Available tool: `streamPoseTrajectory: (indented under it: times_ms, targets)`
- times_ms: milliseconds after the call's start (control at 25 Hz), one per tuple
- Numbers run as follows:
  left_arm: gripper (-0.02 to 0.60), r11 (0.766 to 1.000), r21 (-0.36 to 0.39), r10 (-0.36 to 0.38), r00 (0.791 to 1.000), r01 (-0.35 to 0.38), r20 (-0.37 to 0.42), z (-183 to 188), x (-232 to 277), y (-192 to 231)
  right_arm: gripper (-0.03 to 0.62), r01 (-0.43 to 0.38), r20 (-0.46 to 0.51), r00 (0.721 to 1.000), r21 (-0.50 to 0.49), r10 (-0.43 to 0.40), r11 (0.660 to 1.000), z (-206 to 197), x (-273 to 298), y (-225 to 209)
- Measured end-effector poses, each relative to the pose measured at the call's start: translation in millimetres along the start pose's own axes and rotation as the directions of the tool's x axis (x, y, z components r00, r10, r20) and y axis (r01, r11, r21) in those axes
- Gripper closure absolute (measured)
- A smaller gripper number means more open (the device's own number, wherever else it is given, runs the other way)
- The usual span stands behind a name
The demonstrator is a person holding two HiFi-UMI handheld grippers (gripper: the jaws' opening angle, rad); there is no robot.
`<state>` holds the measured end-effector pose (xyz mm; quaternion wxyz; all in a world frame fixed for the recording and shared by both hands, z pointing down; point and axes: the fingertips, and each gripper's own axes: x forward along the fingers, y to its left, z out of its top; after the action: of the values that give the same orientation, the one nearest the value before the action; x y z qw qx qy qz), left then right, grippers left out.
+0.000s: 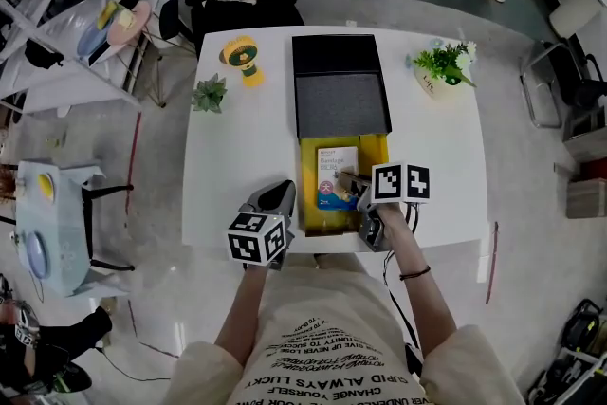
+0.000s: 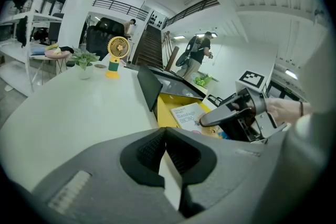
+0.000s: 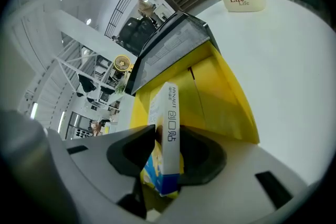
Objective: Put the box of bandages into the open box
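Observation:
The white and blue box of bandages (image 1: pixel 336 168) lies inside the yellow open box (image 1: pixel 309 194) at the table's near edge. My right gripper (image 1: pixel 354 188) reaches over that box's near right part. In the right gripper view the bandage box (image 3: pixel 169 123) stands edge-on between the jaws of the right gripper (image 3: pixel 167 152), and the pads stand slightly off its sides, so the gripper is open. My left gripper (image 1: pixel 275 196) rests on the table left of the yellow box. Its pads (image 2: pixel 157 147) meet with nothing between them.
The yellow box's black lid (image 1: pixel 340 100) stands open behind it. A yellow fan (image 1: pixel 242 57) and a small plant (image 1: pixel 209 94) stand at the back left, and a potted plant (image 1: pixel 441 66) at the back right. The white table (image 1: pixel 237 156) ends just before my body.

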<state>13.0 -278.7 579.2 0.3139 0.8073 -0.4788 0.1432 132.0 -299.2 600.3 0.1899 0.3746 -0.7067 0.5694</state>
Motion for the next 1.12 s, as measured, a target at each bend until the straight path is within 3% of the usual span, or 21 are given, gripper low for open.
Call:
streamPoseTrajectory:
  times_ms: [200,680,1120]
  targets:
    - [0.56,1.0,0.012,-0.018,1.0,0.018,-0.004,2.4,3.2,-1.7,0.407,0.078,0.009,0.997,-0.067,-0.078,0.995,-3.2,5.4,-3.7]
    - [0.56,0.998,0.04,-0.044,0.999,0.045,-0.02,5.4,7.6,-7.2,0.344,0.231,0.076,0.973,-0.216,-0.22,0.949,-6.0,6.4,-0.7]
    - [0.56,0.996,0.075,-0.05,0.999,0.051,-0.006,15.2,5.2,-4.6,0.339,0.309,0.18,0.946,-0.241,-0.27,0.92,9.2,-7.2,-1.1]
